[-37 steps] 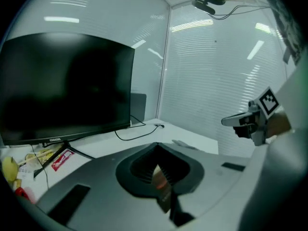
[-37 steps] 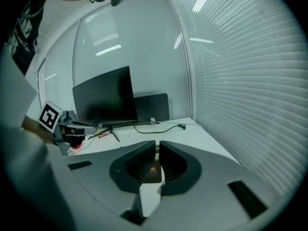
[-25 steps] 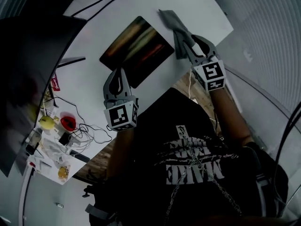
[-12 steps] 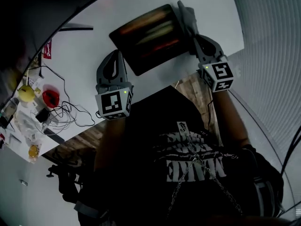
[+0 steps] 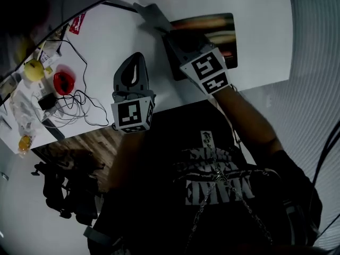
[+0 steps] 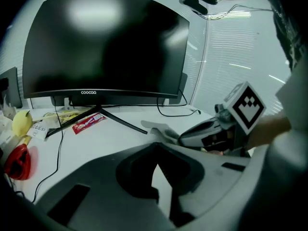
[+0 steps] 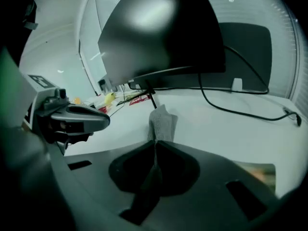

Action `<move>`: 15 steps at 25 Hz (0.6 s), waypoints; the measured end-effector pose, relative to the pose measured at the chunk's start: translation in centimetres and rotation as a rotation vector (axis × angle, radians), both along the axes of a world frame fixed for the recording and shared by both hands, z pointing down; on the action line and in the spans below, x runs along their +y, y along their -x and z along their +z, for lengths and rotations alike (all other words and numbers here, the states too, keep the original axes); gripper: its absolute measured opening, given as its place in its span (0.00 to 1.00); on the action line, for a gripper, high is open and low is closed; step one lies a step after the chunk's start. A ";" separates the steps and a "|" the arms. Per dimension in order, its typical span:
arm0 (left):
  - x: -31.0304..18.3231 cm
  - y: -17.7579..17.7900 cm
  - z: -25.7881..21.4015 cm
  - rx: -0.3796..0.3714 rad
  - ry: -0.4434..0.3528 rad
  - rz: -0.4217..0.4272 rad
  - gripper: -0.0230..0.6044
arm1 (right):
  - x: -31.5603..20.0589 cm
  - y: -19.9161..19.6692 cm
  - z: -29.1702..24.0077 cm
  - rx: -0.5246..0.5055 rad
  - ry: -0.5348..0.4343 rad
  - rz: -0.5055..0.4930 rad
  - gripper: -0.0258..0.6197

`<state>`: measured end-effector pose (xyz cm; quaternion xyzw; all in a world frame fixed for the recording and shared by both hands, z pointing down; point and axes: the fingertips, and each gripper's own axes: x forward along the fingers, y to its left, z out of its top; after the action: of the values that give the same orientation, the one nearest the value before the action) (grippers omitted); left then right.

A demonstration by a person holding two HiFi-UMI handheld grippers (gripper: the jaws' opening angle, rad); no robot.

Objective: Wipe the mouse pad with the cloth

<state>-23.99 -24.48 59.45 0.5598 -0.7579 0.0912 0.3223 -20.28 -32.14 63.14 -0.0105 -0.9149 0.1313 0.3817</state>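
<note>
The dark mouse pad point(image 5: 215, 28) with orange streaks lies on the white table point(image 5: 265, 47); a sliver of the mouse pad point(image 7: 257, 172) shows in the right gripper view. My right gripper point(image 5: 171, 35) reaches across the pad's left edge and is shut on the grey cloth point(image 5: 151, 15). The cloth point(image 7: 162, 121) sticks out past the closed jaws of my right gripper point(image 7: 155, 143), over bare table left of the pad. My left gripper point(image 5: 135, 57) hovers near the table's front edge, shut and empty. In the left gripper view the left gripper point(image 6: 155, 148) faces the cloth point(image 6: 159, 129).
A large black monitor point(image 6: 106, 42) stands at the back on a splayed stand point(image 6: 96, 114), beside a red packet point(image 5: 77, 23). Tangled cables point(image 5: 74, 108), a red thing point(image 5: 64, 81) and a yellow thing point(image 5: 34, 68) crowd the table's left end. A cable point(image 7: 240, 112) runs behind the pad.
My right gripper took hold of the cloth at the pad's right side and carried it across the pad to its left side. The left gripper drifted a little; the head view swung round.
</note>
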 end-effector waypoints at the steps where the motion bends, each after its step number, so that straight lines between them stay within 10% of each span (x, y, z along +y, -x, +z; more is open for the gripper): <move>1: 0.1 0.0 -0.1 0.000 -0.003 0.000 0.04 | -0.1 0.0 0.8 0.022 -0.003 0.004 0.06; 15: -2.3 -0.8 0.6 0.011 -0.015 0.051 0.04 | -15.5 -13.8 2.5 0.183 -0.115 0.371 0.06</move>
<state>-23.18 -26.80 60.08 0.5819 -0.7422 0.0908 0.3199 -6.46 -47.69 65.60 0.1919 -0.8687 0.1476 0.4323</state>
